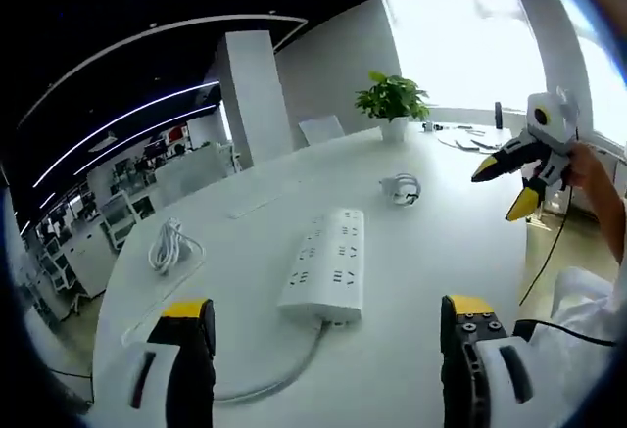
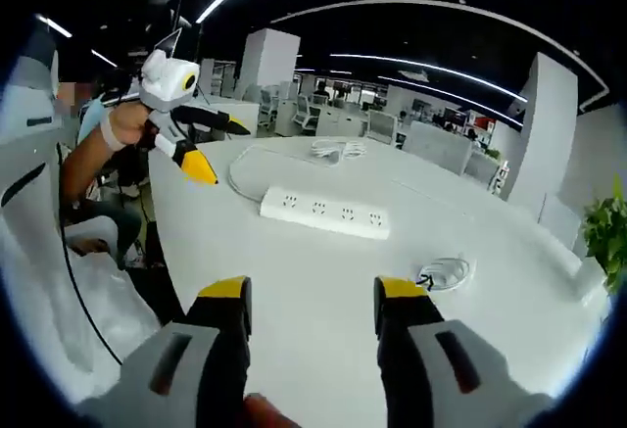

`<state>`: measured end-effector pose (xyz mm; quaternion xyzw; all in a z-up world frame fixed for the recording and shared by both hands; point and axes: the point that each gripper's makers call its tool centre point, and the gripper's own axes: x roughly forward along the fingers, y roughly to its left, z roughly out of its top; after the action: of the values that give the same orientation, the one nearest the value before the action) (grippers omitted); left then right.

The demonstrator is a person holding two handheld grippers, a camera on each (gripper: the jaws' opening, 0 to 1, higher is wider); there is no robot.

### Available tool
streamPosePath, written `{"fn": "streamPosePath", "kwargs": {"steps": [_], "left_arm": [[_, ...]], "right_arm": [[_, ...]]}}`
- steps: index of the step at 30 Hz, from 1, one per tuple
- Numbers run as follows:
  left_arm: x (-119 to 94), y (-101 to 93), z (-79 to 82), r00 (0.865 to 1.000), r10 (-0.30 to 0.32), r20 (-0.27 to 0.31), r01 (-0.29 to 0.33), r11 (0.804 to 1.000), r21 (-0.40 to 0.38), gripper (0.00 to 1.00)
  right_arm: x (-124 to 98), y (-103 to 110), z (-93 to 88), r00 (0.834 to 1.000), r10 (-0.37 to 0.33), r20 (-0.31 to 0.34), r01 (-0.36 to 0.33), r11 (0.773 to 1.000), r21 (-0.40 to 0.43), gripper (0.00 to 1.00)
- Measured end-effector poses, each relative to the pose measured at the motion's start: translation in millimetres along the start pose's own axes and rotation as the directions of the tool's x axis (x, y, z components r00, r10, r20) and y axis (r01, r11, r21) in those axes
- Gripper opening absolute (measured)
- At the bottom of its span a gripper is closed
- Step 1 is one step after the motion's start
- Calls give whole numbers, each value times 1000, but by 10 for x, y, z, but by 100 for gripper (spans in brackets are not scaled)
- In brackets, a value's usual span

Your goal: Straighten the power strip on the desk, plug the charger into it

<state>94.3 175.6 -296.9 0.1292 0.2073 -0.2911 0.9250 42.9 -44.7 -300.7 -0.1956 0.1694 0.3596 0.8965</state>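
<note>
2 grippers, the left gripper (image 1: 326, 350) and right gripper (image 2: 312, 315), hang wide open and empty above the desk (image 1: 421, 252), so straighten the power strip (image 1: 328, 265) by nudging its ends gently before fetching the charger (image 1: 400, 188) lying beyond it.

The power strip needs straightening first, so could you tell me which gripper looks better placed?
Probably left: the power strip lies just ahead of the open left gripper, while the right gripper sits nearer the charger.

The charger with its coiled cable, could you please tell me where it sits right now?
In the left gripper view the charger lies on the white desk, just beyond the power strip and short of the potted plant.
</note>
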Motion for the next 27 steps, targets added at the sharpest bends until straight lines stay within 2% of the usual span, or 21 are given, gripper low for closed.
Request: {"fn": "streamPosePath", "kwargs": {"steps": [1,2,5,7,12,17,19,22,27], "left_arm": [[25,2,4,1000,-6,0,6,1000,-4,96],[54,7,10,1000,-11,-1,11,1000,-6,96],[139,42,11,1000,-20,-8,20,1000,-15,96],[186,56,-4,999,-27,-20,26,999,-20,96],[292,52,-22,998,-37,-45,36,999,-19,96],[445,31,-58,995,-72,-72,70,997,-33,96],[504,-7,-39,993,-104,-62,102,994,-33,96],[618,-11,-7,991,-122,-52,120,992,-45,96],[793,10,-59,986,-127,-107,125,992,-20,96]], "right_arm": [[44,-4,-6,1000,-9,-5,9,999,36,84],[71,0,19,1000,-7,13,6,999,54,89],[88,8,67,999,20,45,-24,996,86,87],[113,-18,66,999,16,42,-21,994,103,89],[160,-107,19,1000,-8,22,5,992,127,86],[193,-98,67,999,-1,48,-6,992,128,86],[216,-103,90,998,2,63,-10,992,128,85],[256,-114,94,998,5,68,-15,990,138,84],[280,-154,132,996,-7,89,-8,987,161,84]]}}
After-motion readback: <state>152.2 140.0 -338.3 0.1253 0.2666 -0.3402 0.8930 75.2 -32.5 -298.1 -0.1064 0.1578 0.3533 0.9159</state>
